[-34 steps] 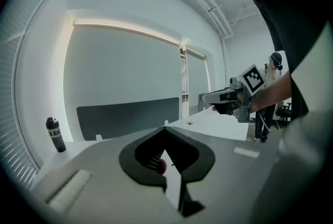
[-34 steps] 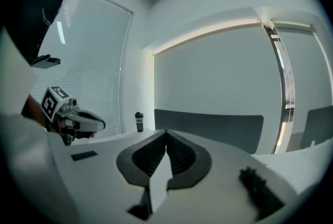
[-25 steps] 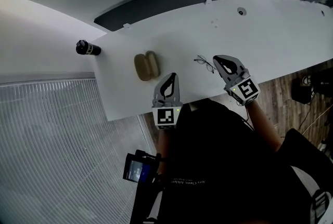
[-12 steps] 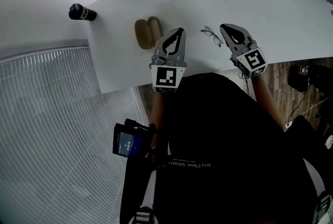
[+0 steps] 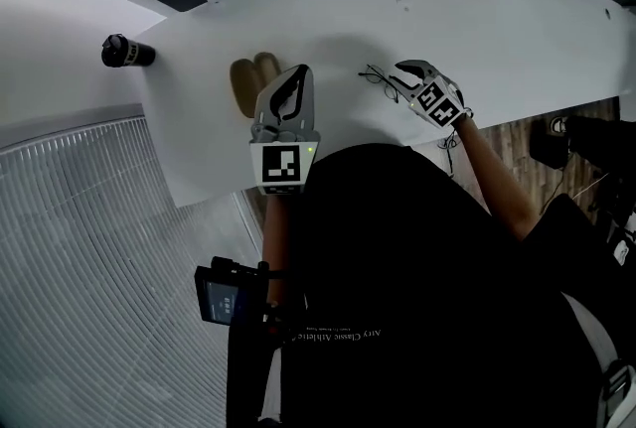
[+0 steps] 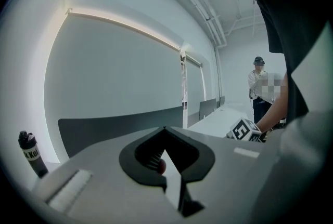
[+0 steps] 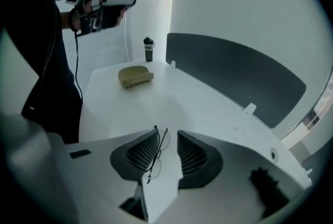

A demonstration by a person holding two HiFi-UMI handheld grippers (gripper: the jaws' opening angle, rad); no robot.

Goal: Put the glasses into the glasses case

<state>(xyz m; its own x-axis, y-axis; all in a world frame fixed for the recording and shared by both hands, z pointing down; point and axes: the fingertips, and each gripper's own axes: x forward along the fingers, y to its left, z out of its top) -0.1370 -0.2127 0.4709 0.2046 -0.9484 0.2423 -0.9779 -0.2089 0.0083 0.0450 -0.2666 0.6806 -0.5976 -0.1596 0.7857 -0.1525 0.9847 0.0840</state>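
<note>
1. The glasses (image 7: 156, 155) lie on the white table (image 5: 517, 29), not yet lifted; their thin wire frame sits in the gap of the right gripper (image 7: 166, 131), nearer one jaw than the other; whether it touches that jaw I cannot tell.
2. The right gripper's jaws stand apart on either side of the frame with nothing clamped; the step in hand looks like the grasp itself.
3. The next move, as I judge it, calls for a gentle closing on the frame without skidding it along the table or pinching a lens; then a lift and a carry over to the case.
4. The glasses case (image 5: 250, 83), tan, lies well apart from the glasses, toward the person's left; the head view suggests two halves side by side, so it is probably open.
5. The left gripper (image 5: 301, 71) hangs above the table just beside the case, jaws together on nothing; it sits over the line between glasses and case and may need to give way.
6. A black bottle (image 5: 124, 51) stands beyond the case near the table's corner; a dark partition (image 7: 234, 72) runs along the back edge; a person stands far off in the left gripper view.
</note>
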